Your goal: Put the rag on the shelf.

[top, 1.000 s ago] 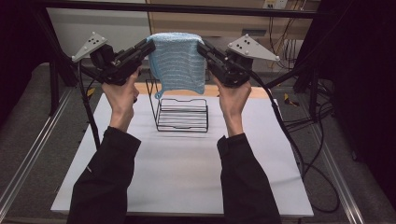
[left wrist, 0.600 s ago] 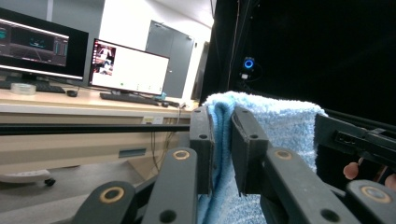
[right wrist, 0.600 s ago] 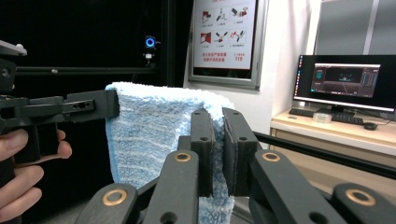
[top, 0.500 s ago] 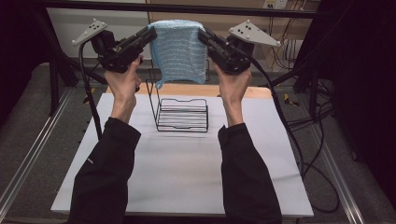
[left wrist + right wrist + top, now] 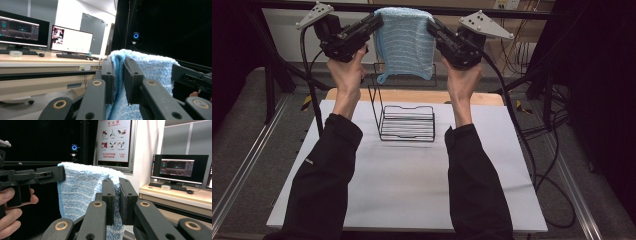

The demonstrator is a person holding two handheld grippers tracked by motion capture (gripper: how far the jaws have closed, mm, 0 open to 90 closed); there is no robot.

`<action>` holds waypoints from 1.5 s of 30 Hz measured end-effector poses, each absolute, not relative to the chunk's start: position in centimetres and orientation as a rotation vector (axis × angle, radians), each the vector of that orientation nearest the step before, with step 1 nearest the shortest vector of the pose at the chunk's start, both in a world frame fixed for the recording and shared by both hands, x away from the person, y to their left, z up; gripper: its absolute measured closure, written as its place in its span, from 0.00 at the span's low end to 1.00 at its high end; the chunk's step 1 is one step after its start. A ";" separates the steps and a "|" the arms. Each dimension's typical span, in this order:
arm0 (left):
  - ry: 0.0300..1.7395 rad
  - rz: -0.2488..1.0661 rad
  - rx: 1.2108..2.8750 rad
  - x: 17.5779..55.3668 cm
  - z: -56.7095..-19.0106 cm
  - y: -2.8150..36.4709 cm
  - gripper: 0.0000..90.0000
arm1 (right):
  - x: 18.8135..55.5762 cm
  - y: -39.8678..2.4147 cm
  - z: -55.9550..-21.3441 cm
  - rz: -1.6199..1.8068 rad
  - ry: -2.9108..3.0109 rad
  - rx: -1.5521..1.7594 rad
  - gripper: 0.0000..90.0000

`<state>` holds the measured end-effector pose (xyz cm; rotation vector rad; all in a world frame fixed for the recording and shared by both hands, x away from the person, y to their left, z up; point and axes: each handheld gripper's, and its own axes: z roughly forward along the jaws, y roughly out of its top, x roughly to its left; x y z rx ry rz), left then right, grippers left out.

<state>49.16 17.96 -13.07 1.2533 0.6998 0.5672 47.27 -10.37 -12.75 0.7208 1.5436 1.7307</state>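
Both grippers lifted the blue towel higher above the wire rack, jaws clamped on its top corners; uneven pull could slip a corner.

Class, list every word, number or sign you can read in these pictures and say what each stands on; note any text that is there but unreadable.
"119": on the wall poster in the right gripper view, under its red pictograms.
Poster heading and captions: red characters, too small and blurred to read.
Right-hand monitor: screen text too small to read.
Two desk monitors in the left gripper view: text blurred, unreadable.
Blue towel, wire rack: no lettering visible.
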 end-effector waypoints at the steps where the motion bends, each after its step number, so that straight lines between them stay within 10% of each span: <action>1: 0.699 0.569 1.255 49.3 -13.2 17.9 0.88 | 47.4 -10.4 -12.7 1.729 1.545 0.726 0.94; 45: 0.738 0.508 1.427 50.1 -21.3 20.0 0.88 | 50.7 -10.3 -20.3 1.633 1.783 0.799 0.93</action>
